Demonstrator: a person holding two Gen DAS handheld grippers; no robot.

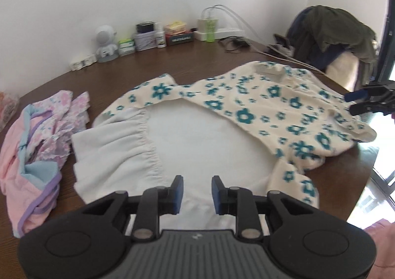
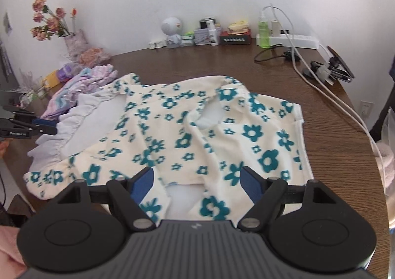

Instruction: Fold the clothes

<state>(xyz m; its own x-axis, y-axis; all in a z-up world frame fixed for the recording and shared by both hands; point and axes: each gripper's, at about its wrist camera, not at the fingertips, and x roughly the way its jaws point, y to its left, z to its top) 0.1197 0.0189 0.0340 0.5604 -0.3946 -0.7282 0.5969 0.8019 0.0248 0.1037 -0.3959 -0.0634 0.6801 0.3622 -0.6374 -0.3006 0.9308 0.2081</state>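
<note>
My left fingers (image 1: 178, 193) stand a little apart with nothing between them, hanging over the white part of the dress (image 1: 187, 135); no earlier look is at hand, so I speak only of how they stand. My left gripper (image 1: 196, 193) points down at that plain white cloth, just inside the gathered ruffle (image 1: 118, 145). My right gripper (image 2: 197, 184) has its fingers wide apart and empty too, poised above the near edge of the flowered top (image 2: 197, 130), whose cream cloth with teal flowers lies rumpled and partly doubled over the white part. The whole dress lies spread on the brown table (image 2: 333, 145), roughly in its middle. From the left view, my right gripper shows at the far right edge, beside the flowered sleeve; whether it touches the cloth I cannot tell. A heap of pink and lilac clothes (image 1: 32, 145) sits on the table just left of the ruffle. Along the wall stand a small white figure (image 2: 172, 29), boxes and bottles, a power strip (image 2: 296, 40) with cables, and a vase of flowers (image 2: 49, 22).
</note>
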